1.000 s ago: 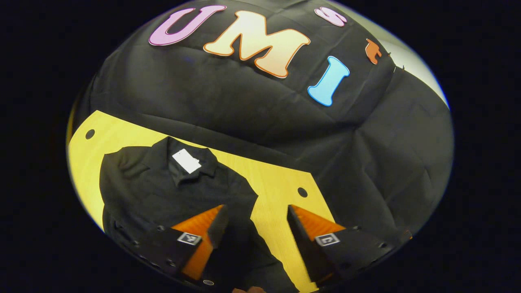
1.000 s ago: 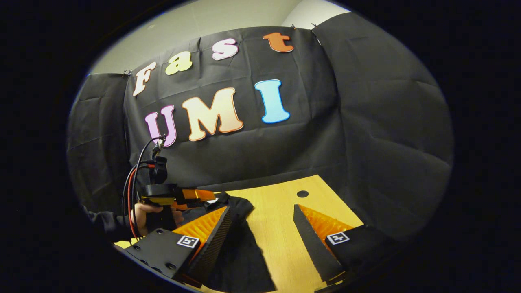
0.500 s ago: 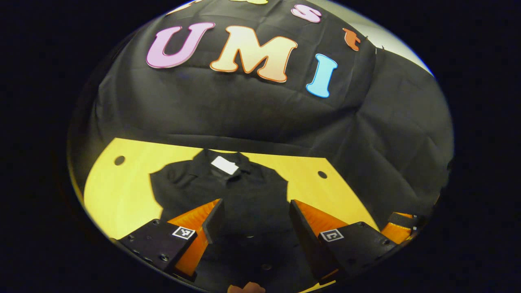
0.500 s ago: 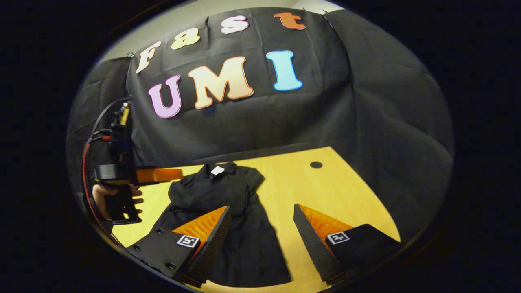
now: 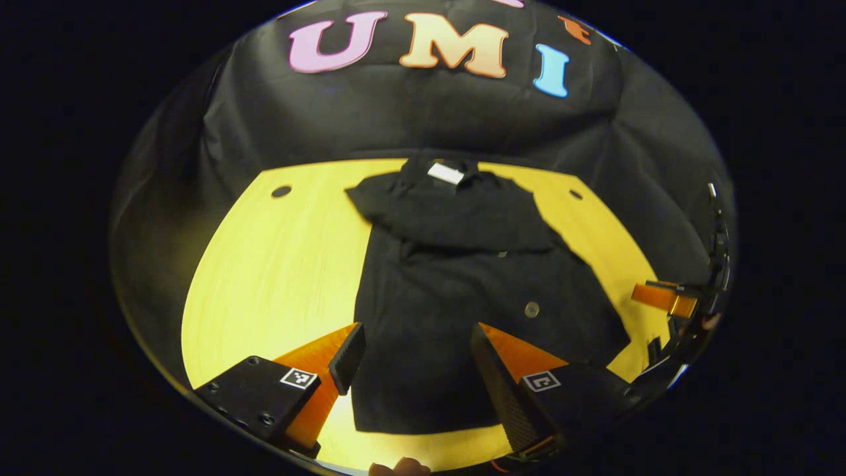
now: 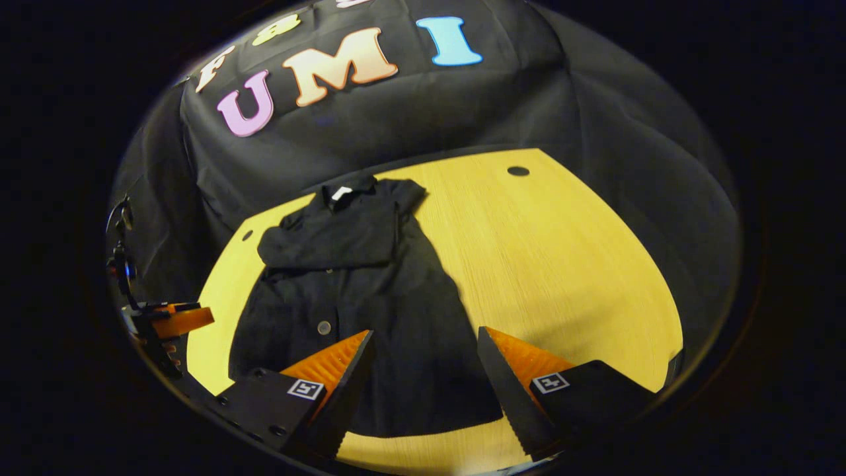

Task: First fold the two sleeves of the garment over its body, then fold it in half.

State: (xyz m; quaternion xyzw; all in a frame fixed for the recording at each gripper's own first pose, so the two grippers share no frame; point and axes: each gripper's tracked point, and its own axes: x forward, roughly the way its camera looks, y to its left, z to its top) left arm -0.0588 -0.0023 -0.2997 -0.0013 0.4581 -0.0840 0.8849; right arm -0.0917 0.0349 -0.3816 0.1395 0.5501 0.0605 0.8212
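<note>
black collared garment (image 5: 462, 291) flat mid-frame on yellow wooden tabletop (image 5: 277, 264), sleeves seemingly folded over chest | left gripper (image 5: 413, 350), right gripper (image 6: 423, 360) jaws wide, empty, above hem, likely ready for halving

A pale yellow wooden bench (image 5: 277, 264) with a fine straight grain runs back to the booth's black cloth wall (image 5: 423, 112), which hangs creased and slack behind it and wraps round on both sides. Two small dark round holes are cut near the back corners of the bench, one at the left (image 5: 281, 192) and one at the right (image 5: 576, 195); in the right gripper view the right hole (image 6: 517, 171) sits just short of the cloth.
</note>
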